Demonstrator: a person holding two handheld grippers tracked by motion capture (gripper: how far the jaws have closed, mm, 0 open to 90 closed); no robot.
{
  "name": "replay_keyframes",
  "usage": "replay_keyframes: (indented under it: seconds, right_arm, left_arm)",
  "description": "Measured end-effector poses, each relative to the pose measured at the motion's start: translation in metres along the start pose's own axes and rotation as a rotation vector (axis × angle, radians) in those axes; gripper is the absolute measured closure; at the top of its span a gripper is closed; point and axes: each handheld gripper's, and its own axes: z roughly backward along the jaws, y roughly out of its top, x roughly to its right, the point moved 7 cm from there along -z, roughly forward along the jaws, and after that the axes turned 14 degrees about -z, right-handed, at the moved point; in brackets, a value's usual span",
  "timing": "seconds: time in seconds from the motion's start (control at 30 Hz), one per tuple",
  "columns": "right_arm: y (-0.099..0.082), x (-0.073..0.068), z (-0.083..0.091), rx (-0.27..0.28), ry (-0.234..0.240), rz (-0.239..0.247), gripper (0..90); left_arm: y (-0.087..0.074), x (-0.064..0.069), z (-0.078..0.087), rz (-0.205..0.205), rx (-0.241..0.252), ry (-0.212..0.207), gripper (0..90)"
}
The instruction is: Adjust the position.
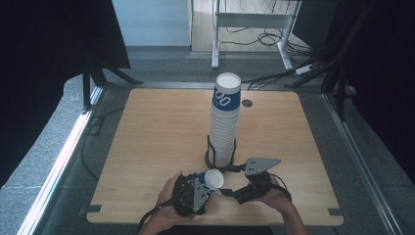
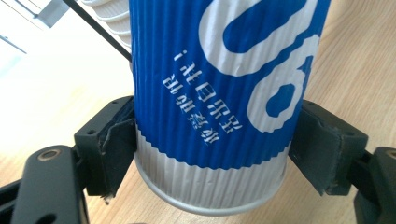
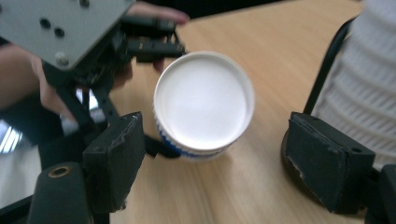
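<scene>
Just in front of the cup stack [image 1: 225, 117], the left gripper [image 1: 201, 187] clamps a paper cup [image 1: 209, 179] lying tilted, base toward the right gripper [image 1: 234, 181], whose jaws stand apart, empty.

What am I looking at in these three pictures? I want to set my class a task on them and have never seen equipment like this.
No machine works here: a person holds a hand tool with a two-jaw claw in each hand. One picture comes from a camera above the wooden table; the other two come from cameras riding on each claw, looking along its black jaws.

On the table stands a tall stack of cups, blue and white, in a black holder. The left claw is shut on a single paper cup, its pads pressing the ribbed sides. The right claw is open, and its camera looks at that cup's white end, with bare table between the pads.
</scene>
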Motion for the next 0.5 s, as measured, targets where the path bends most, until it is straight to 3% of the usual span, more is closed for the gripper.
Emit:
replay_keyframes:
  seconds: [0.03, 0.1, 0.13, 0.5]
  right_arm:
    - [-0.004, 0.000, -0.003, -0.042, -0.004, 0.011, 19.1]
    - [-0.006, -0.001, -0.006, -0.060, -0.006, 0.015, 18.7]
    - [-0.010, -0.002, -0.011, -0.088, -0.008, 0.018, 18.1]
    - [-0.017, -0.005, -0.030, -0.130, 0.008, 0.019, 18.2]
  left_arm:
    - [0.000, 0.002, -0.001, -0.028, -0.018, 0.009, 20.4]
    - [0.001, 0.003, -0.001, -0.040, -0.024, 0.013, 20.3]
    - [0.001, 0.006, -0.003, -0.067, -0.037, 0.026, 20.3]
    - [0.006, 0.014, -0.003, -0.153, -0.069, 0.047, 20.1]
